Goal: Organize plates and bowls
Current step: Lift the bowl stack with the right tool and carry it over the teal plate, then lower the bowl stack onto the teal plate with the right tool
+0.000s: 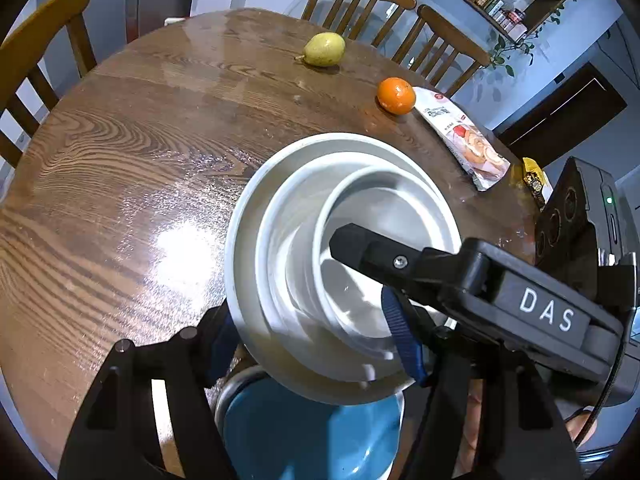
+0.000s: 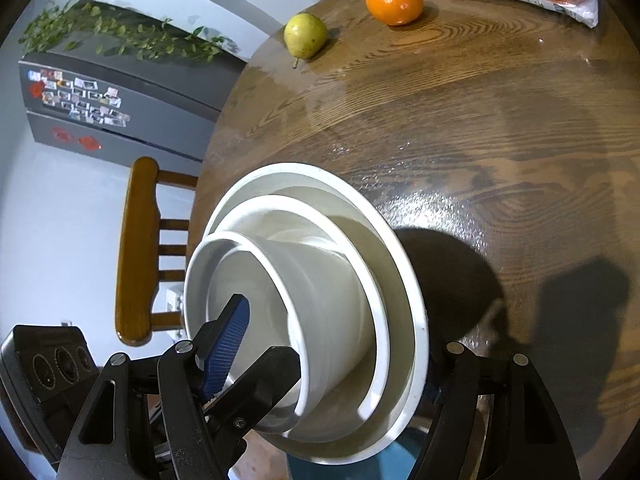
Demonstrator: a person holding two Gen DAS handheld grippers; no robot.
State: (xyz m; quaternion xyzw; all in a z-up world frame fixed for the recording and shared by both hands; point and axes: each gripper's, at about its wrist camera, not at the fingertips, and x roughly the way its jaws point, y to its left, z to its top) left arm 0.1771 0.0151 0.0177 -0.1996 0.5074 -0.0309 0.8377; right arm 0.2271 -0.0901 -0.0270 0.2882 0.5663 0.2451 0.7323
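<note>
A nested stack of three white bowls (image 1: 280, 240) is held tilted above the wooden table (image 1: 120, 160). My left gripper (image 1: 316, 336) is shut across the stack, one blue-padded finger on the outer rim and one inside the inner bowl. My right gripper (image 2: 320, 360) is also shut across the stack of white bowls (image 2: 396, 304), one blue pad inside the inner bowl and the other finger behind the outer rim. Its black finger (image 1: 360, 244) crosses the bowls in the left wrist view. A blue bowl (image 1: 312, 436) lies directly below the stack; it also shows in the right wrist view (image 2: 392, 464).
A pear (image 1: 324, 49) and an orange (image 1: 396, 95) lie at the table's far side, with a snack packet (image 1: 464, 136) beside the orange. Wooden chairs (image 1: 36, 64) surround the table. A grey fridge (image 2: 120, 92) stands beyond the table edge.
</note>
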